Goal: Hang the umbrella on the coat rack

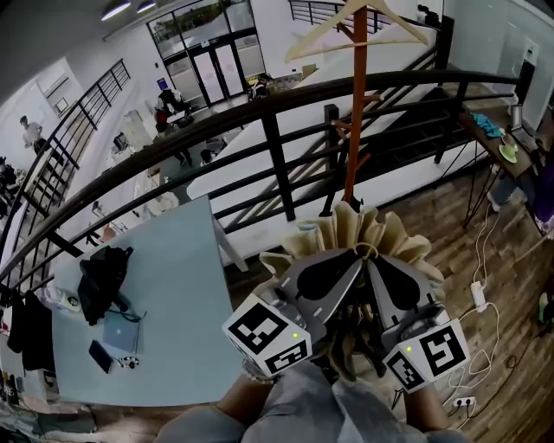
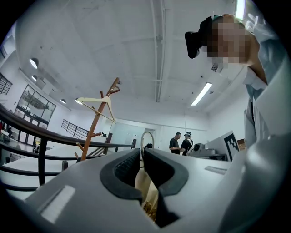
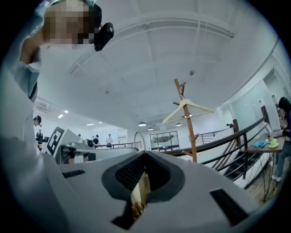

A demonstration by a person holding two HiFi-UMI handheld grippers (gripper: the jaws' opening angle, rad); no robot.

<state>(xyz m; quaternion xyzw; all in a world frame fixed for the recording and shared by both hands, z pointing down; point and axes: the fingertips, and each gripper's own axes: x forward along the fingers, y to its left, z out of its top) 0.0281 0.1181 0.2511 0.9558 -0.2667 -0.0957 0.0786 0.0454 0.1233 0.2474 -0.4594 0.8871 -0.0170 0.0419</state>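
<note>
A folded beige umbrella (image 1: pixel 363 235) is held upright in front of me, its pleats fanning out around the tips of both grippers. My left gripper (image 1: pixel 355 255) and right gripper (image 1: pixel 374 257) meet at its top, each shut on the umbrella. In the left gripper view, beige fabric (image 2: pixel 144 184) shows between the shut jaws of the left gripper (image 2: pixel 142 152), and a thin pale loop (image 2: pixel 146 139) stands above them. The right gripper (image 3: pixel 144 155) likewise pinches the beige fabric (image 3: pixel 140 189). The orange-brown coat rack (image 1: pixel 355 112) stands just beyond, by the railing, with a wooden hanger (image 1: pixel 357 26) on top.
A black railing (image 1: pixel 260 99) crosses behind the rack, with a lower floor beyond. There, a pale blue table (image 1: pixel 173 285) carries a black bag (image 1: pixel 102 272) and a laptop. A desk (image 1: pixel 493 130) stands at the right. Cables (image 1: pixel 480 298) lie on the wooden floor. People stand in the distance.
</note>
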